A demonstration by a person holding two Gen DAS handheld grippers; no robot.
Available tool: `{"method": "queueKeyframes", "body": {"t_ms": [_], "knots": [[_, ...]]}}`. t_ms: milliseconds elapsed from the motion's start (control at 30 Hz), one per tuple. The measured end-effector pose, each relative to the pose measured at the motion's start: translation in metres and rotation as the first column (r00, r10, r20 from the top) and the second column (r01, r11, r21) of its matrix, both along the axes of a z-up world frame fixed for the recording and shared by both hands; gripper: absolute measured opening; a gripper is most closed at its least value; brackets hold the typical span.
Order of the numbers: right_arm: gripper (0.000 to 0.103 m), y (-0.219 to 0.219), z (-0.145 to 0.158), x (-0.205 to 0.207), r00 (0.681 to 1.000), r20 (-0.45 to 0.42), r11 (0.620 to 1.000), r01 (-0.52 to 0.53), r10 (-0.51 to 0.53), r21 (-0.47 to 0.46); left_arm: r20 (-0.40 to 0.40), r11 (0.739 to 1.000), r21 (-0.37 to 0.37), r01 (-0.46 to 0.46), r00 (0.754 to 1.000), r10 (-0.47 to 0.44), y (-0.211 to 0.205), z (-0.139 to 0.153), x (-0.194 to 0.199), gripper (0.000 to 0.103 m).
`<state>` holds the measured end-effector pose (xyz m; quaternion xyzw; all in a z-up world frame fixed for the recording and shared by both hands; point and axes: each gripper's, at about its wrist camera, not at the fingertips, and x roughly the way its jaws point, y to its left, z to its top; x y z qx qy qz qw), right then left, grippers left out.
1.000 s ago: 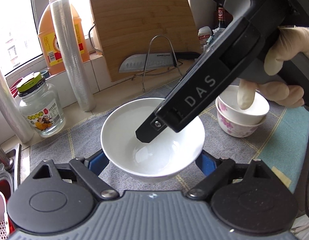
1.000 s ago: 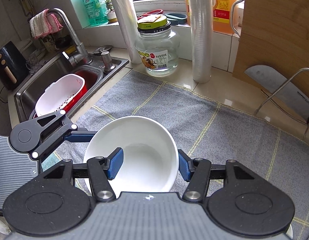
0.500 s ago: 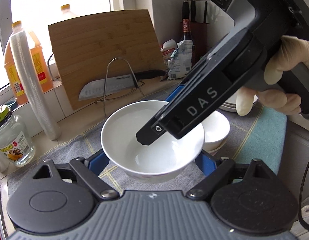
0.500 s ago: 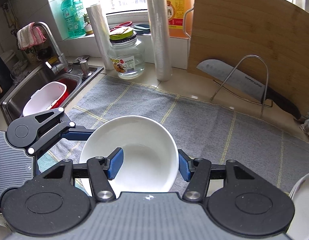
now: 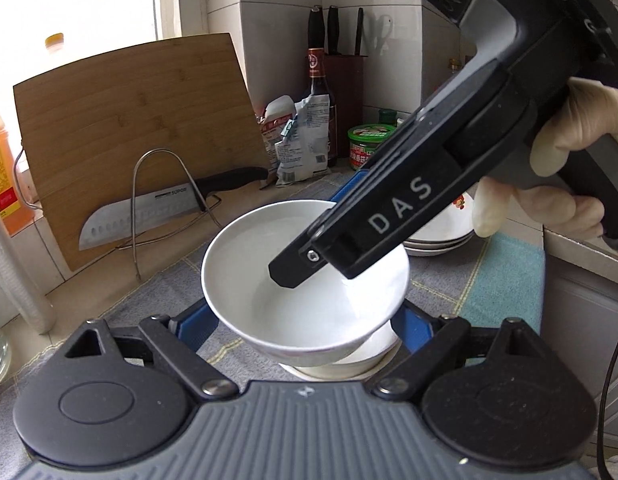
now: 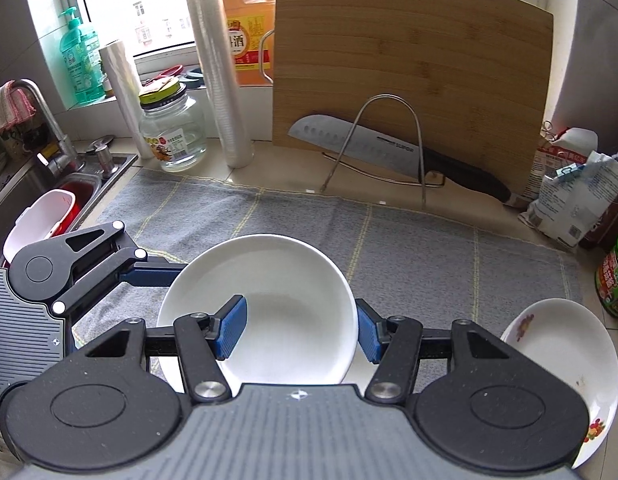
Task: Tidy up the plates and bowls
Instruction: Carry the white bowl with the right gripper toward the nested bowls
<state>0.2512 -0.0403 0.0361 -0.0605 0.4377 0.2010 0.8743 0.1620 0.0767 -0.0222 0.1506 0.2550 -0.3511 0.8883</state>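
Two grippers on one white bowl. Left gripper has a blue pad on each side of the bowl's outer wall, below the rim; pads look in contact, so it's clamped on the bowl across its full width. Right gripper is clamped on the bowl's rim at the right side: one blue finger inside the bowl, the other outside against the wall.

In the left wrist view the right gripper comes in from upper right, tip dipping into the bowl, with a gloved hand on its handle.

Bowl is off the grey mat, tilted a bit, directly over a second bowl sitting on the mat. Only a sliver of that lower bowl shows under the held one (can't tell if the two touch).

Stack of plates sits behind and to the right, partly hidden by the right gripper. In the right wrist view a plate with a floral print shows at the right edge.

Background along the wall: wooden cutting board leaning upright, knife in a wire rack in front of it, glass jar and two film rolls to the left, sink at far left.
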Motion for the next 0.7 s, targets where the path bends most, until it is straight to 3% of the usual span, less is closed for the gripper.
{"method": "queueKeyframes", "body": {"t_ms": [700], "knots": [[0.063, -0.031, -0.031, 0.011, 0.995, -0.071, 0.998, 0.068, -0.067, 0.012, -0.088, 0.998, 0.048, 0.050, 0.995, -0.046, -0.022, -0.024, 0.025, 0.092]]}}
